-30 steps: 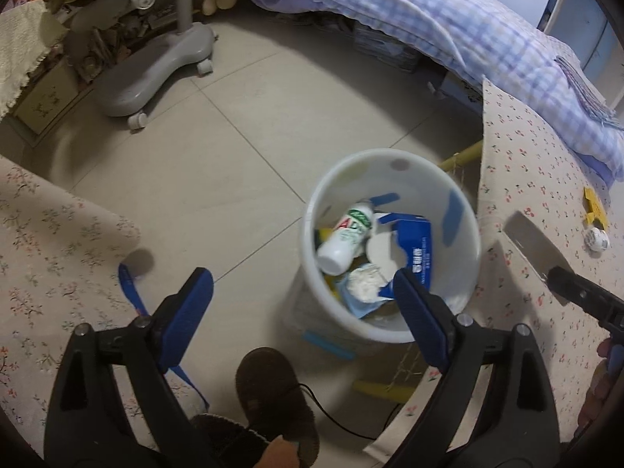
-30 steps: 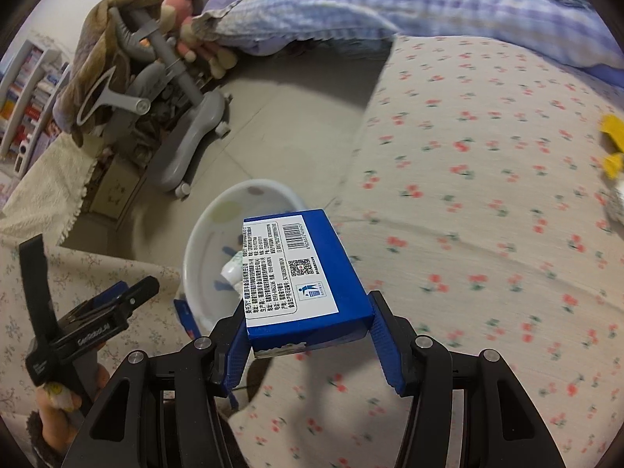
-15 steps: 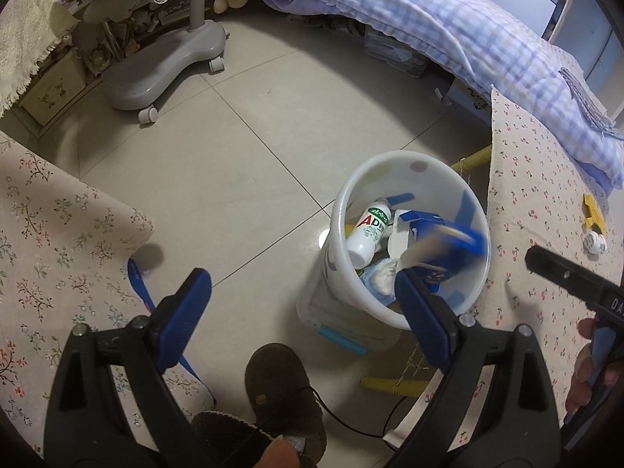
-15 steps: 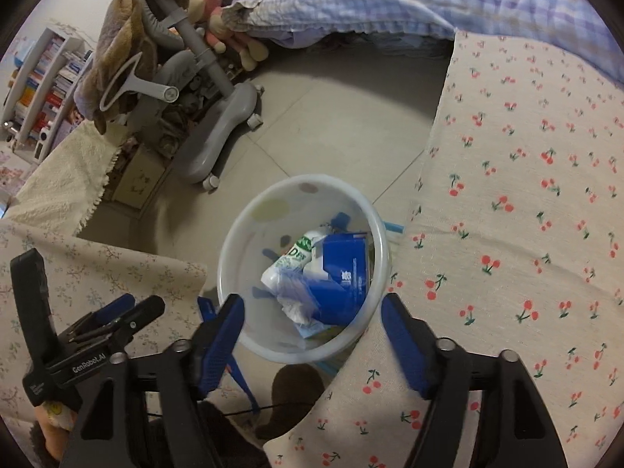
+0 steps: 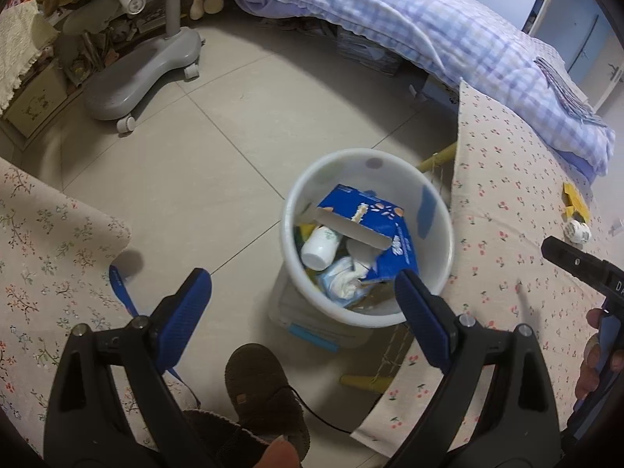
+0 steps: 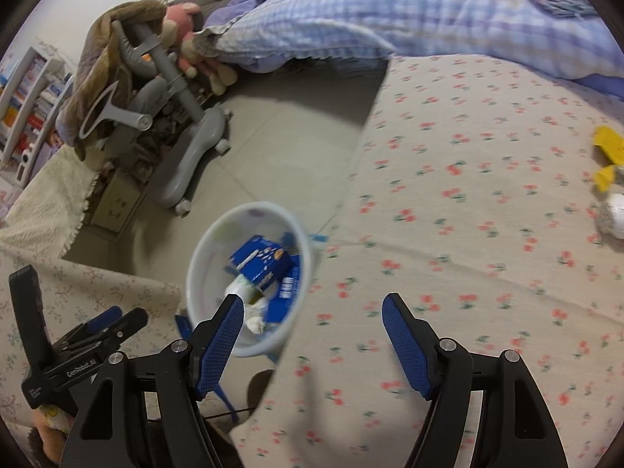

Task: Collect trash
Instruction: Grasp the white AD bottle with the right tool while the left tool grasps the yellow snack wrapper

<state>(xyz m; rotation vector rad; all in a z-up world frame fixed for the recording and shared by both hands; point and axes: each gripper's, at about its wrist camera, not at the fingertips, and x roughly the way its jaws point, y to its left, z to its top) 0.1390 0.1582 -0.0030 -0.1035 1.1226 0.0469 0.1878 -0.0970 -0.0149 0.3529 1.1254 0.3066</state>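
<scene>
A white trash bin (image 5: 440, 257) stands on the tiled floor between two cloth-covered tables; it also shows in the right wrist view (image 6: 202, 257). Inside lie a blue carton (image 5: 362, 214), on top and tilted, a white bottle (image 5: 321, 247) and crumpled paper (image 5: 345, 277). The carton shows in the right wrist view too (image 6: 261, 261). My left gripper (image 5: 304, 308) is open and empty above the floor at the bin's near side. My right gripper (image 6: 312, 335) is open and empty over the table's left edge. A yellow wrapper (image 6: 608, 148) and a white paper ball (image 6: 614, 214) lie on the cherry-print tablecloth (image 6: 487, 234).
A grey chair base (image 5: 136, 78) stands at the far left on the floor. A bed with a checked blue quilt (image 5: 429, 23) runs along the back. A floral-cloth table (image 5: 43, 253) is at the left. A slippered foot (image 5: 265, 386) is near the bin.
My right gripper held the blue carton, opened over the bin and dropped it in; it has since swung right over the table. The left gripper stayed open and drew back a little.
</scene>
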